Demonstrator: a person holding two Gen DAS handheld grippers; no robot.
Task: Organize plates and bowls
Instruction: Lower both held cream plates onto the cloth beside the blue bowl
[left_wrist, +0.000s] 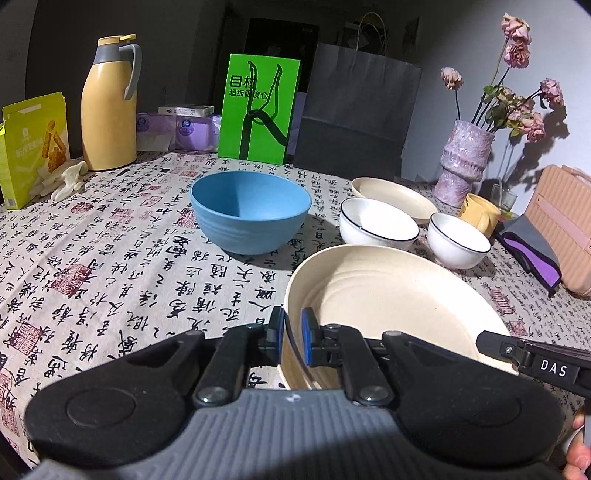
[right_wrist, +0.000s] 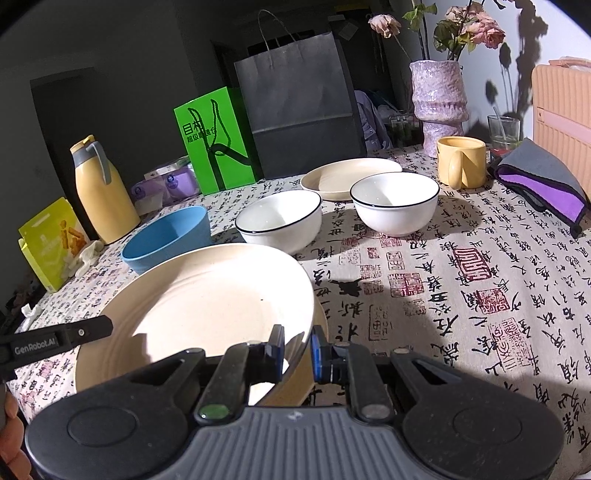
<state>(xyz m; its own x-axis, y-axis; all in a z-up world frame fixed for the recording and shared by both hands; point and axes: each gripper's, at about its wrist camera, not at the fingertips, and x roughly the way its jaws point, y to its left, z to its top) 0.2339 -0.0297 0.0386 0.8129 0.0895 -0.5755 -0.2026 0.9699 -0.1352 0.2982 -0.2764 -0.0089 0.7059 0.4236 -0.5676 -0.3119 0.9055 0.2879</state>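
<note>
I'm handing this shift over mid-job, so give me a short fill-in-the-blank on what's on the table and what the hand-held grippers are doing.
1. Both the left hand-held gripper and the right hand-held gripper are clamped on the rim of the large cream ____.
2. The biggest bowl is ____ in colour.
3. The two white bowls have ____ rims.
4. The yellow mug stands beside the purple ____.

Missing words: plate; blue; black; vase

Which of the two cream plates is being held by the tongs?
The near cream plate, gripped on opposite rims by both tongs; the far plate lies untouched behind the white bowls.
</note>
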